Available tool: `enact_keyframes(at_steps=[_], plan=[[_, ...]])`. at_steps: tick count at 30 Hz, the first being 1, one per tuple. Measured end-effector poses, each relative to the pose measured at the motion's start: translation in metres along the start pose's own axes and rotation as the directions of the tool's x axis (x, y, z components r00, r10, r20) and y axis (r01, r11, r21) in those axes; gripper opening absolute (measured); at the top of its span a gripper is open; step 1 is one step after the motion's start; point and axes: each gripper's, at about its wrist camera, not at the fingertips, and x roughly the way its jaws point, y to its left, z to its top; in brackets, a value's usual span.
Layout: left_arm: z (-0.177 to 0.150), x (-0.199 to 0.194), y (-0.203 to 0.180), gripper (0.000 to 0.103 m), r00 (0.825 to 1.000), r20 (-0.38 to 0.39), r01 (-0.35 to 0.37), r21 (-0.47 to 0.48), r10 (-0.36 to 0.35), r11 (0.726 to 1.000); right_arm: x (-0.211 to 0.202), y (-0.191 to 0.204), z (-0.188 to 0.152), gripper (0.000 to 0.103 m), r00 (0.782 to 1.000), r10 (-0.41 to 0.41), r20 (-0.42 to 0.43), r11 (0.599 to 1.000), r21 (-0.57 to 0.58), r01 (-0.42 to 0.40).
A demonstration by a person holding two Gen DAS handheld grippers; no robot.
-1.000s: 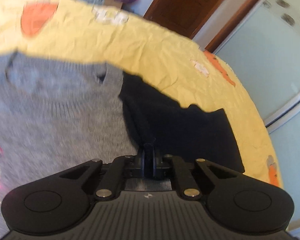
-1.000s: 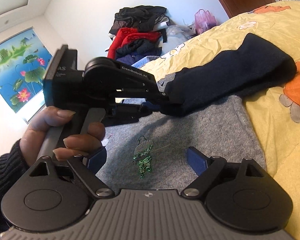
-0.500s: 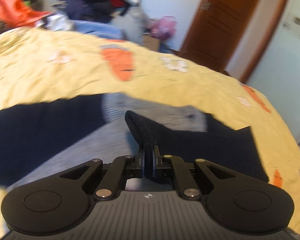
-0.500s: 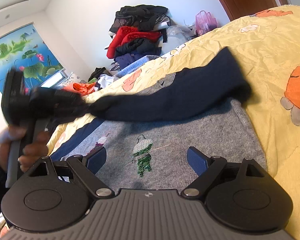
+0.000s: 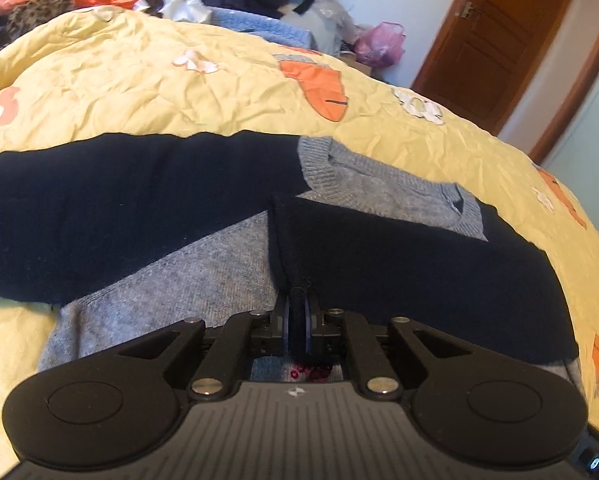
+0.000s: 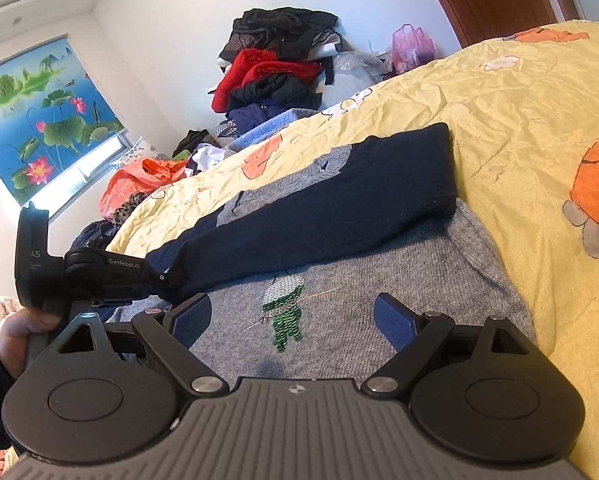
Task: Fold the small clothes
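A small grey knit sweater (image 6: 379,272) with navy sleeves lies front up on the yellow bedspread (image 6: 531,112). A green sequin figure (image 6: 285,312) decorates its chest. My left gripper (image 5: 297,316) is shut on the cuff of one navy sleeve (image 5: 399,264), which now lies folded across the chest. The other navy sleeve (image 5: 111,204) stretches out to the left in the left wrist view. In the right wrist view the left gripper (image 6: 167,278) sits at the left with a hand on its handle. My right gripper (image 6: 291,318) hovers open over the sweater's hem, nothing between its blue pads (image 6: 393,320).
A heap of clothes (image 6: 275,68) and a pink bag (image 6: 413,46) stand by the far wall. An orange plastic bag (image 6: 139,184) lies beside the bed. A brown door (image 5: 503,28) is at the back right. The bedspread stretches bare to the right of the sweater.
The left gripper has carried the navy sleeve leftwards across the grey chest and lowered it so it lies flat. The right gripper has stayed in place, open.
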Motion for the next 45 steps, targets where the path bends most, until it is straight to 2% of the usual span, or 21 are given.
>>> enact_keyframes(at_steps=[3,6,7,8,10,13,15,18,22,27,29,32,35,37,38,39,41,42,43,44,45], plan=[[0.002,-0.022,-0.009,0.010,0.995,0.054,-0.082,0.016,0.081,0.997,0.001,0.005,0.003,0.089,1.000,-0.020,-0.024,1.000,-0.020,0.019],[-0.004,-0.062,-0.019,0.019,0.957,0.271,-0.111,0.020,0.102,0.994,-0.007,0.012,0.020,0.089,0.999,-0.024,-0.028,0.999,-0.039,0.023],[-0.006,-0.069,-0.023,0.036,0.942,0.323,-0.100,0.023,0.087,0.995,-0.013,0.013,0.030,0.090,1.000,-0.007,0.014,0.999,-0.041,0.008],[-0.006,-0.072,-0.027,0.064,0.933,0.352,-0.083,0.029,0.068,0.996,-0.016,0.014,0.041,0.092,0.998,-0.006,0.058,0.999,-0.044,0.009],[-0.008,-0.063,-0.039,0.081,0.931,0.365,-0.045,0.055,0.022,0.997,-0.008,0.015,0.065,0.102,0.993,-0.043,0.106,0.997,-0.061,0.050],[-0.009,-0.033,-0.056,0.081,0.952,0.304,-0.001,0.084,-0.025,0.996,0.031,0.013,0.091,0.101,0.990,-0.116,0.080,0.988,-0.090,0.123],[-0.011,-0.008,-0.064,0.081,0.971,0.241,-0.024,0.084,0.003,0.996,0.060,0.008,0.097,0.098,0.985,-0.167,0.036,0.979,-0.111,0.170],[-0.015,0.020,-0.064,0.081,0.986,0.156,-0.066,0.066,0.055,0.996,0.095,0.002,0.093,0.094,0.952,-0.304,-0.029,0.941,-0.166,0.295],[-0.032,0.029,-0.066,0.081,0.980,0.186,-0.108,0.194,0.072,0.975,0.104,0.001,0.064,0.098,0.938,-0.348,0.000,0.897,-0.293,0.332],[-0.030,0.026,-0.059,0.082,0.983,0.180,-0.077,0.210,0.039,0.975,0.112,0.008,0.063,0.103,0.922,-0.386,-0.019,0.868,-0.346,0.356],[-0.030,0.010,-0.047,0.082,0.976,0.216,-0.047,0.175,0.008,0.984,0.112,0.011,0.062,0.103,0.916,-0.401,-0.019,0.855,-0.367,0.367],[-0.035,-0.032,-0.003,0.083,0.943,0.332,0.012,0.054,-0.030,0.998,0.108,0.009,0.064,0.103,0.924,-0.383,-0.017,0.868,-0.350,0.353],[-0.031,-0.068,0.071,0.085,0.911,0.409,0.028,-0.180,0.048,0.983,0.106,0.007,0.065,0.103,0.930,-0.367,-0.015,0.879,-0.334,0.341],[-0.026,-0.087,0.133,0.085,0.889,0.427,0.025,-0.406,0.166,0.914,0.107,0.007,0.065,0.103,0.929,-0.369,-0.015,0.876,-0.338,0.343],[-0.026,-0.095,0.167,0.085,0.876,0.423,0.034,-0.532,0.231,0.846,0.107,0.008,0.064,0.103,0.928,-0.372,-0.015,0.874,-0.342,0.345],[-0.029,-0.102,0.199,0.085,0.865,0.408,0.048,-0.647,0.292,0.761,0.107,0.008,0.064,0.103,0.927,-0.374,-0.015,0.873,-0.345,0.346],[-0.037,-0.115,0.258,0.085,0.855,0.343,0.084,-0.832,0.389,0.548,0.107,0.008,0.064,0.103,0.928,-0.373,-0.015,0.873,-0.344,0.346],[-0.045,-0.118,0.283,0.085,0.855,0.329,0.131,-0.885,0.401,0.447,0.107,0.008,0.064,0.103,0.928,-0.372,-0.014,0.874,-0.343,0.345],[-0.051,-0.118,0.303,0.085,0.857,0.342,0.191,-0.905,0.385,0.379,0.107,0.008,0.064,0.103,0.928,-0.371,-0.014,0.875,-0.341,0.345],[-0.055,-0.118,0.319,0.085,0.862,0.350,0.229,-0.914,0.367,0.334,0.107,0.008,0.064,0.103,0.928,-0.371,-0.014,0.875,-0.341,0.345],[-0.056,-0.115,0.330,0.085,0.870,0.347,0.240,-0.919,0.349,0.314,0.107,0.008,0.064,0.103,0.928,-0.372,-0.013,0.874,-0.342,0.345]])
